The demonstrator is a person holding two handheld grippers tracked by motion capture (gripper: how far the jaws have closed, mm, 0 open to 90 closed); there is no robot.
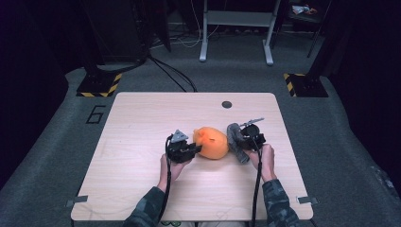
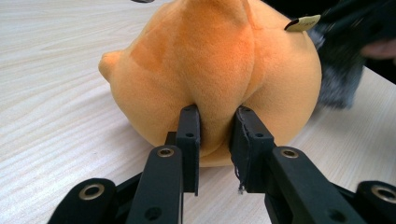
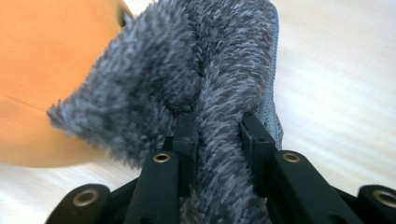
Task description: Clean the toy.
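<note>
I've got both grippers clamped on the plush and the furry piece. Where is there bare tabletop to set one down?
The light wooden table is bare on its left half, left of the left gripper, and along the far strip up to the dark round hole. It is crowded mid-table: the orange plush toy, the grey furry fabric piece and the right gripper sit packed together.

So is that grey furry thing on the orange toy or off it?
Off. The grey furry cover is beside the orange plush toy, pinched by the right gripper.
</note>
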